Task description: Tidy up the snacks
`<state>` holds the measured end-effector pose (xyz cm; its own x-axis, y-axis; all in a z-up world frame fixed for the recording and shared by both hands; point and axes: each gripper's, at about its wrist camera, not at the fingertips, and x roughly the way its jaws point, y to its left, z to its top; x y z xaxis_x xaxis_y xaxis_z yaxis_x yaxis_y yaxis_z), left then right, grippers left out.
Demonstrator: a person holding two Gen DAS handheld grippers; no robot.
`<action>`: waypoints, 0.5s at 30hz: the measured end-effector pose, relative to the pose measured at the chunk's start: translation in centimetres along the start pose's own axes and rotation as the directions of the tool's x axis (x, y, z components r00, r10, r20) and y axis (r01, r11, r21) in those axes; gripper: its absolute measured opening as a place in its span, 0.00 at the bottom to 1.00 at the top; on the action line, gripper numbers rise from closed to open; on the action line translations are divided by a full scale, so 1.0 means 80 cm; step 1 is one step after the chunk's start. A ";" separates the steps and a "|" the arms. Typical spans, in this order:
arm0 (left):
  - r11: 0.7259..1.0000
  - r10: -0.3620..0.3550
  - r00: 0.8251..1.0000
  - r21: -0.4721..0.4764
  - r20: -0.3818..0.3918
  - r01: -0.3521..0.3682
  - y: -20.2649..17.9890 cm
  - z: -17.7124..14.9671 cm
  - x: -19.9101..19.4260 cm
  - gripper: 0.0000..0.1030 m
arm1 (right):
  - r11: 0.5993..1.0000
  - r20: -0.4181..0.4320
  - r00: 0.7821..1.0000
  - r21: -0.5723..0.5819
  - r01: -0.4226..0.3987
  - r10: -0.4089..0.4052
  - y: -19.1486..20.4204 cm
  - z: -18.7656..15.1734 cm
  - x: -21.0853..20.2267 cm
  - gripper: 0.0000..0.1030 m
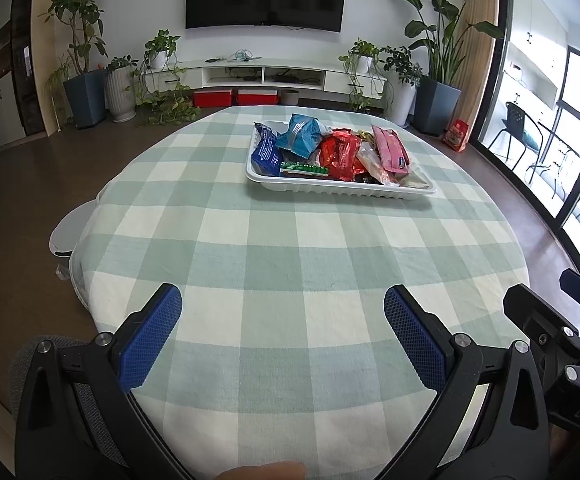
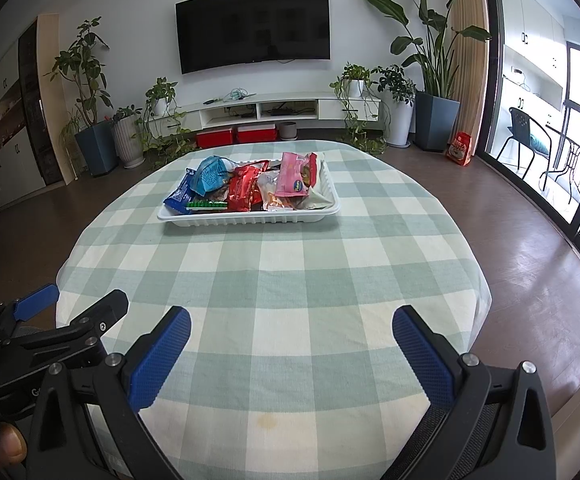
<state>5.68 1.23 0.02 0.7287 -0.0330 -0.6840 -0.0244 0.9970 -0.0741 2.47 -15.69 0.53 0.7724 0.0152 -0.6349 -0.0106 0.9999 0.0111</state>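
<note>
Holding a hand-held gripper in each hand, I hover both over the near edge of a round counter [image 1: 290,240] covered in a green and white checked cloth. My left hand-held gripper [image 1: 282,300] has its blue-padded fingers spread wide apart with nothing between them, and my right hand-held gripper [image 2: 291,321] is spread just as wide and is equally empty. The two sit side by side, close together, each visible at the edge of the other's view. Well ahead of both, on the far half of the counter, rests a white plastic tray [image 2: 249,219] heaped with snack packets. Among them are a dark blue packet [image 1: 265,152] at the left end, a light blue bag [image 1: 300,136] lying on top, a red packet [image 1: 340,154] in the middle, a pink packet [image 1: 392,148] toward the right, and a slim green pack [image 1: 304,169] along the tray's near wall. Neither gripper touches the tray or any snack.
</note>
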 end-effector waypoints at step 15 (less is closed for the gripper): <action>1.000 -0.003 1.000 0.004 -0.002 0.003 -0.005 -0.005 0.000 1.00 | 1.000 -0.002 1.000 0.000 0.000 0.000 0.000 0.000 -0.001 1.00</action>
<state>5.43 0.84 -0.24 0.7273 -0.0363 -0.6853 -0.0196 0.9971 -0.0736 2.44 -15.66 0.58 0.7712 0.0154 -0.6364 -0.0107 0.9999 0.0112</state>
